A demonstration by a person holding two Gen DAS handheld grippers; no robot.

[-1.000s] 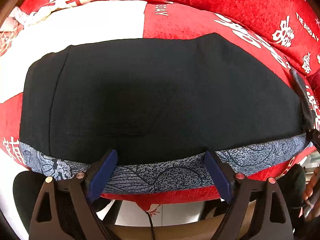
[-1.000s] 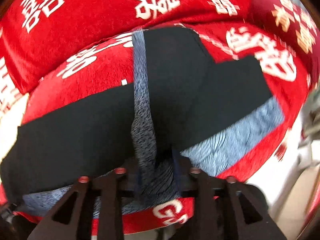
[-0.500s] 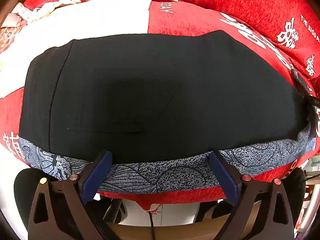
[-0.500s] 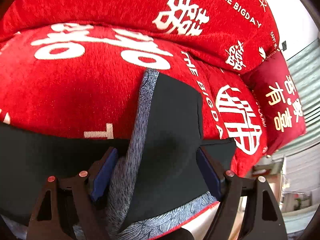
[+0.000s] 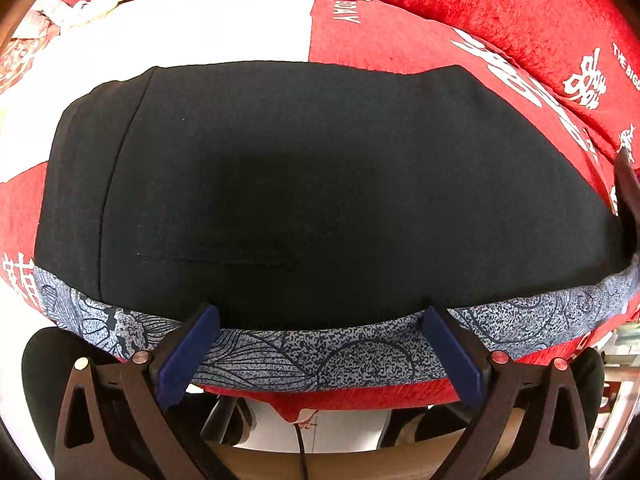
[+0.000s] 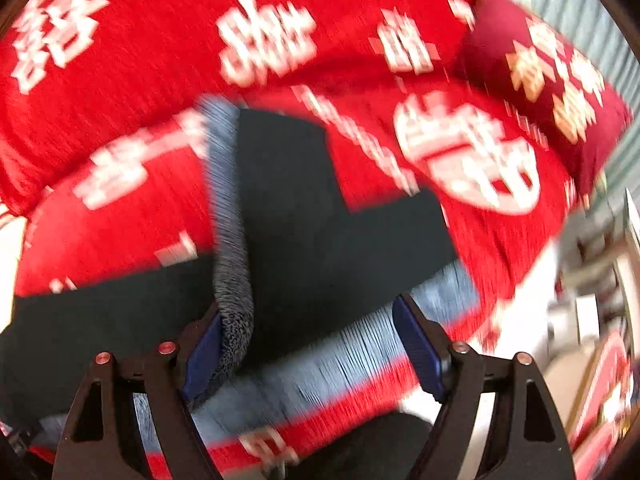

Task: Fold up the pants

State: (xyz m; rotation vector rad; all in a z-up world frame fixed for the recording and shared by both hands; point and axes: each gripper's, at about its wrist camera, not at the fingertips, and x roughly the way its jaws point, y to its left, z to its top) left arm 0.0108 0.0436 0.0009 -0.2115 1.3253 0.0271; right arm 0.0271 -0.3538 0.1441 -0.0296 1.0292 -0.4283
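Black pants (image 5: pixel 312 184) with a blue-grey patterned trim (image 5: pixel 320 356) lie flat on a red cover. My left gripper (image 5: pixel 320 344) is open, its blue pads (image 5: pixel 192 352) straddling the trim at the near edge. In the blurred right wrist view the pants (image 6: pixel 320 232) show one part folded over, its trim (image 6: pixel 230 216) running away from me. My right gripper (image 6: pixel 316 344) is open; its left pad (image 6: pixel 204 356) touches the folded trim. The right gripper's edge shows at the right of the left wrist view (image 5: pixel 626 184).
The pants rest on a red sofa cover (image 5: pixel 400 40) with white characters and a white panel (image 5: pixel 180 28). A dark red cushion (image 6: pixel 540 64) sits at the far right. The seat's front edge (image 5: pixel 340 398) is just under my left gripper.
My right gripper was shut on the trim a second ago, then opened and released it; its view now swings and blurs. The left gripper stays open and has edged closer to the pants.
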